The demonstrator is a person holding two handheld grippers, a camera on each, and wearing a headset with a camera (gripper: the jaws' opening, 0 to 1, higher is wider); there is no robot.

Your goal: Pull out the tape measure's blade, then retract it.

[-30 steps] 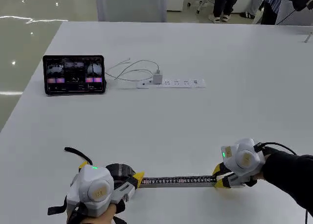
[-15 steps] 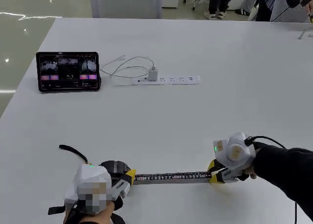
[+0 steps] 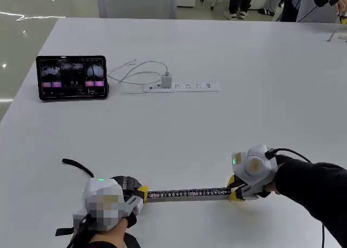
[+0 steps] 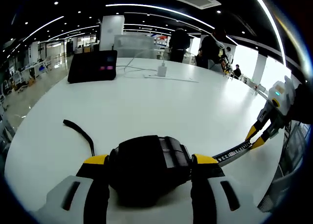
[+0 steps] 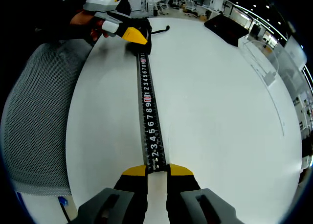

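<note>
At the near edge of the bench (image 3: 227, 118), the tape measure (image 3: 123, 183), a black case, lies between my left tongs (image 3: 136, 193), which are clamped on its sides. Its blade (image 3: 187, 193) runs flat to the right, numbered face up. My right tongs (image 3: 233, 189) are closed on its free end. A black wrist strap (image 3: 76, 165) trails left of the case. Far left stands a tablet (image 3: 71, 77). A power strip (image 3: 184, 87) with a white cable (image 3: 138, 74) lies to its right.
</note>
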